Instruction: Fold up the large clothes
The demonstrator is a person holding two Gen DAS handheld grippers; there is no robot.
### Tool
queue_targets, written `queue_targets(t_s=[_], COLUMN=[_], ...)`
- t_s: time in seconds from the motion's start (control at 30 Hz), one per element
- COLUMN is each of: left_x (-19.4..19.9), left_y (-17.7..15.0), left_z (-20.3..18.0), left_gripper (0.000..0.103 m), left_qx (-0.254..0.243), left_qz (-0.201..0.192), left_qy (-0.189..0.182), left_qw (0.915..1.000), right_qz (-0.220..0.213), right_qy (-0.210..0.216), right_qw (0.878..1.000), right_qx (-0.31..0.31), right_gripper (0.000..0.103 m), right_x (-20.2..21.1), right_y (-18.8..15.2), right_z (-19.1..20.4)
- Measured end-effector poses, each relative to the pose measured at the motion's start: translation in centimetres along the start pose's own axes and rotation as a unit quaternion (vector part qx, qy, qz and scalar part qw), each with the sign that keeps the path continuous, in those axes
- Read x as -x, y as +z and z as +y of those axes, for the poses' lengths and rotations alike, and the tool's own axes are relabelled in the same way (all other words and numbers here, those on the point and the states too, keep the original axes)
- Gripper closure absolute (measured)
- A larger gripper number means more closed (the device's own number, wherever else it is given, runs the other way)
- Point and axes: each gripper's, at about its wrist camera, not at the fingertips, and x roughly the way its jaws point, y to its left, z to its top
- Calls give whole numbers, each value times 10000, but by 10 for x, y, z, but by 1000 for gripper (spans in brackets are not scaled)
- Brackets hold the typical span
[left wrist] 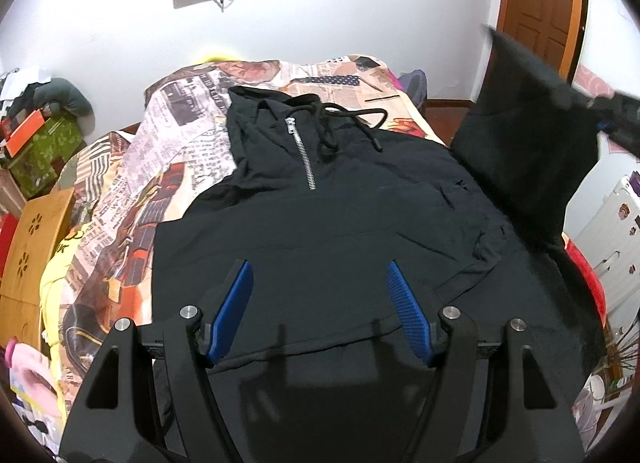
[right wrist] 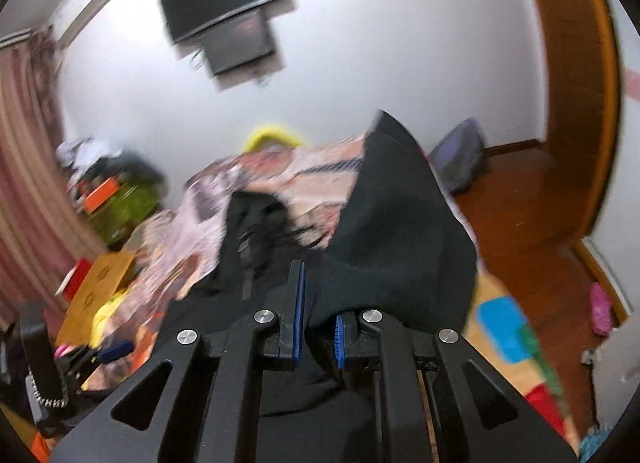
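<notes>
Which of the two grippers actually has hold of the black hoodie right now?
The right gripper: its jaws are shut on a raised sleeve of the black hoodie. The left gripper hovers open above the hem, gripping nothing.

One hoodie (left wrist: 320, 223), two grippers (left wrist: 320, 311).

- A black hoodie (left wrist: 320, 215) lies front side up on a bed, its hood (left wrist: 256, 111) at the far end and its hem towards the near edge.
- A short silver zipper (left wrist: 301, 155) runs down from the neck; it is closed along most of its length.
- Black drawstrings (left wrist: 352, 119) lie loose and looped across the chest, just right of the zipper.
- The body lies mostly flat, with shallow wrinkles on the right side.
- The right sleeve (left wrist: 528, 135) is lifted off the bed and hangs as a dark, draped sheet at the right.
- In the right wrist view this raised sleeve (right wrist: 400, 231) rises in a peak; the view is blurred.
</notes>
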Motion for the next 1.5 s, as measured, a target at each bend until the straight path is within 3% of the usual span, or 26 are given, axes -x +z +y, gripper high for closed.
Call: queue_targets(t_s=[0.17,0.33,0.47,0.57,0.67,0.73,1.0,1.2,1.33,1.5], left_x=[6,7,5,3,1,0,-4,-8,-11,-9], left_y=[-9,-18,-22,-24,-23,-21,-11,-3,-1,2], left_z=[15,28,32,32,29,27,15,7,4,7], left_gripper=[35,35,35,35,35,35,35,35,35,35], left_qx=[88,259,319,320,328,319,185,145,131,201], left_qz=[-6,48,108,137,138,128,98,81,88,12], left_qy=[47,14,-9,-12,-34,-51,-66,-136,-136,-186], left_qw=[10000,9997,9994,9994,9994,9994,9998,9998,9998,9996], right_qz=[819,1735,1968,2094,2014,1841,995,1200,1568,1542], right_qy=[495,477,277,464,487,483,387,78,189,432], right_qw=[9953,9828,9781,9755,9775,9811,9928,9830,9671,9626], right_qx=[172,425,612,498,406,350,-538,-1386,-1995,-2185], right_gripper=[92,89,88,84,75,60,53,51,51,51], right_x=[-49,-100,-99,-85,-70,-57,-21,-52,-86,-99], right_y=[-29,-68,-77,-75,-69,-65,-35,-39,-55,-57], right_z=[35,58,55,50,45,40,-9,-51,-72,-74])
